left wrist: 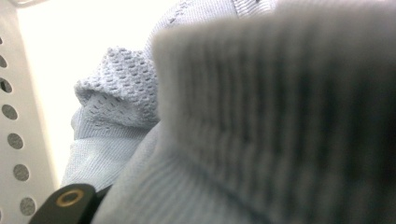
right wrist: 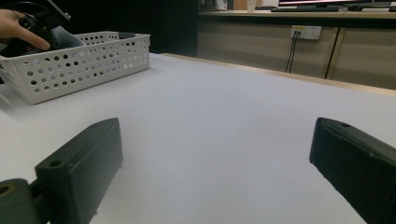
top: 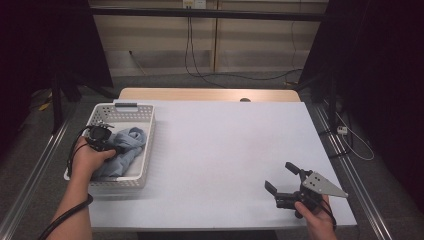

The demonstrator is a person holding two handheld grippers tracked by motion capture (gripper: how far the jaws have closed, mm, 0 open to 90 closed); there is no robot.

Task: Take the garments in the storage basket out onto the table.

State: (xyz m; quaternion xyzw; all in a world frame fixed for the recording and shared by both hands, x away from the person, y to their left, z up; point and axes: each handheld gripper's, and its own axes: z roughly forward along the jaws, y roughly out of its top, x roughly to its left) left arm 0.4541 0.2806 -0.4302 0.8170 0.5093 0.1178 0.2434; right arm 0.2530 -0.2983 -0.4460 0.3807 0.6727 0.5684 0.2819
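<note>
A light blue knitted cloth (top: 131, 142) lies bunched in a white perforated basket (top: 122, 107) at the table's left. My left gripper (top: 118, 149) reaches into the basket from the near side, its jaws buried in the cloth. In the left gripper view the folded cloth (left wrist: 261, 116) is pressed up between the jaws, and one black finger (left wrist: 65, 203) shows at the bottom left beside the basket wall (left wrist: 14, 140). My right gripper (top: 280, 176) rests near the front right of the table, open, with nothing between its jaws (right wrist: 219, 154).
The table is covered by a pale sheet (top: 225, 150), with a wooden edge (top: 210, 94) at the back. From the right gripper view the basket (right wrist: 88, 60) stands far left with the other hand (right wrist: 18, 28) over it. Cables hang at the back wall.
</note>
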